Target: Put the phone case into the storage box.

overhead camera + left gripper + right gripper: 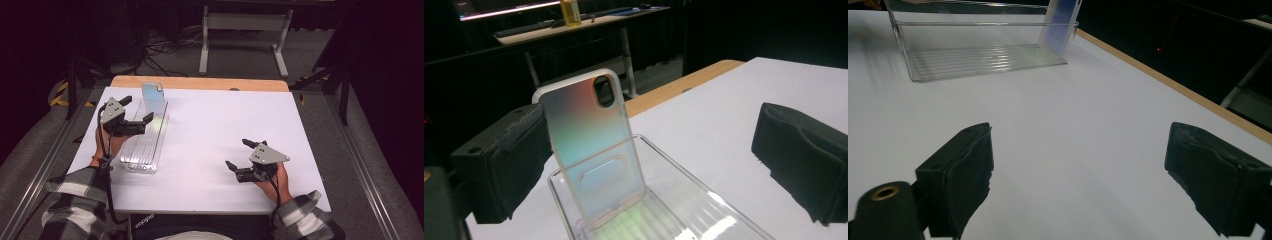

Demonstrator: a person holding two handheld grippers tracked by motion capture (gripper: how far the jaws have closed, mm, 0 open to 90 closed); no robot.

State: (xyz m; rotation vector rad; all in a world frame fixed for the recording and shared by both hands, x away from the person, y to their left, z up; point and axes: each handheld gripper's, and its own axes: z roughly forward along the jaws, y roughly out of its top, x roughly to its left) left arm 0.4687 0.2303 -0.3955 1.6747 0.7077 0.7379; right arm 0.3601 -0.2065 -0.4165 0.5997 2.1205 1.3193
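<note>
An iridescent phone case [153, 96] stands upright, leaning against the far end wall of a clear plastic tray [145, 142] at the table's left. In the left gripper view the phone case [591, 145] rises from the tray [684, 210] between the jaws, its camera cut-out at the top. My left gripper [138, 109] is open beside the tray, with nothing held. My right gripper [239, 153] is open above the bare white table at the right front. In the right gripper view the tray [978, 55] and the case [1060, 22] lie far ahead.
White sheet [215, 130] covers the table, with a wooden edge [200, 83] at the far side. A white stand [245, 30] and cables sit on the floor beyond. Dark surroundings ring the table.
</note>
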